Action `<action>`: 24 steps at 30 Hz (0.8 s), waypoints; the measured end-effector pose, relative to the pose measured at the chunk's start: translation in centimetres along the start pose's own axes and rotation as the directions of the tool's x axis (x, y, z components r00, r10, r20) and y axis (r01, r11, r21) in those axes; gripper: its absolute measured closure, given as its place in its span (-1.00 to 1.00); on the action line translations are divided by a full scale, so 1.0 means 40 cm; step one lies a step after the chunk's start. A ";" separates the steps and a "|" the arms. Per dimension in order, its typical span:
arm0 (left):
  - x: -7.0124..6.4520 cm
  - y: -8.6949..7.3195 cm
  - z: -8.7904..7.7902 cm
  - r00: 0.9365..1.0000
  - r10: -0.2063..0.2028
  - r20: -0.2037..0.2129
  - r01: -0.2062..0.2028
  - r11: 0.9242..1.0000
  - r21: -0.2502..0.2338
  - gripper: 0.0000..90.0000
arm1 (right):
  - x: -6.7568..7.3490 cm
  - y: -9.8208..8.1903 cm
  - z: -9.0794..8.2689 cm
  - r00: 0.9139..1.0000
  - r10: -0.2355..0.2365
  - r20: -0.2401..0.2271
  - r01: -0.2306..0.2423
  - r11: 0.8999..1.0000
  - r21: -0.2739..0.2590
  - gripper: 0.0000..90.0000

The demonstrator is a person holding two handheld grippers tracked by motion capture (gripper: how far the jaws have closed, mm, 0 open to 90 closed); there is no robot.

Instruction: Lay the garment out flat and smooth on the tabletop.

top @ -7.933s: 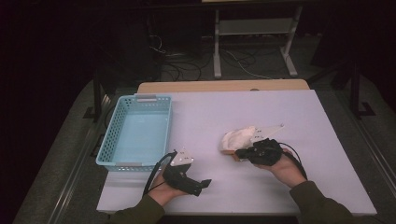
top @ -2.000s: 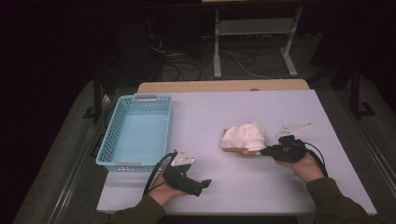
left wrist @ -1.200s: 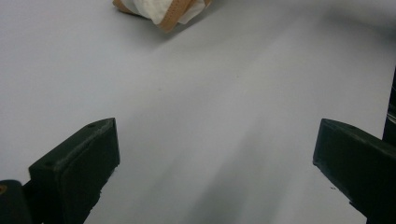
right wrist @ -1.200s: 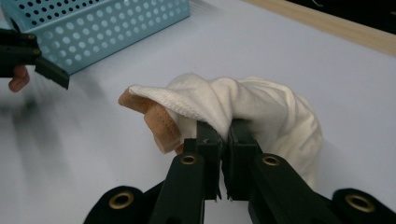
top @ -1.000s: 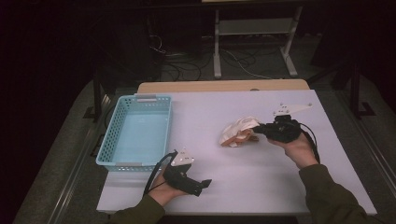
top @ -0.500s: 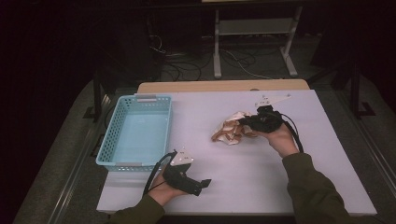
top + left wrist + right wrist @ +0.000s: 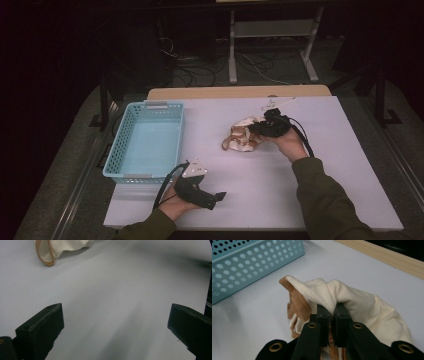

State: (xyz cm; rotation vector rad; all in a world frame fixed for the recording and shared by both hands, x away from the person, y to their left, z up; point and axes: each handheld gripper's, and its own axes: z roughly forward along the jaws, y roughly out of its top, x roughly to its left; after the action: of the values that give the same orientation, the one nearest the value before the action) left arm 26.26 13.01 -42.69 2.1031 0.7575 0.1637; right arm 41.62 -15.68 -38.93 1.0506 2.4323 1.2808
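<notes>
The right gripper is pinching a fold of the cream cloth with its jaws nearly together, the fabric bunching over the tips; in the high view the cloth is lying on the white table at about one o'clock from centre, with the blue basket well apart at nine o'clock. The left gripper is resting near the six o'clock edge, its jaws standing wide apart and gripping nothing

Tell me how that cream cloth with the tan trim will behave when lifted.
The cloth lies crumpled in soft folds, so it will likely hang limp. The right gripper pinches just one fold, so the rest probably trails. It looks thin, probably light.
</notes>
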 end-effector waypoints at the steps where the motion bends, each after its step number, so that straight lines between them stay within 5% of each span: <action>1: 0.000 0.000 0.000 1.000 0.000 0.001 0.000 1.000 0.000 -1.00 | -0.002 -0.001 0.004 1.000 0.001 0.000 -0.001 1.000 0.004 0.84; 8: -0.001 0.000 0.001 1.000 -0.001 0.001 0.001 1.000 0.000 -1.00 | -0.004 -0.006 0.011 1.000 0.008 0.005 -0.008 1.000 0.018 0.53; 24: -0.002 0.000 0.001 1.000 -0.003 0.000 0.003 1.000 -0.001 -1.00 | -0.011 -0.034 -0.003 0.999 0.032 0.012 -0.033 0.999 0.019 0.26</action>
State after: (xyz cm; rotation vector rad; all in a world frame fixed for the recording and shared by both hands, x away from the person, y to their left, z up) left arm 26.21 12.95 -42.70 2.1009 0.7602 0.1624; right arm 41.22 -16.57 -40.00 1.1039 2.4331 1.2598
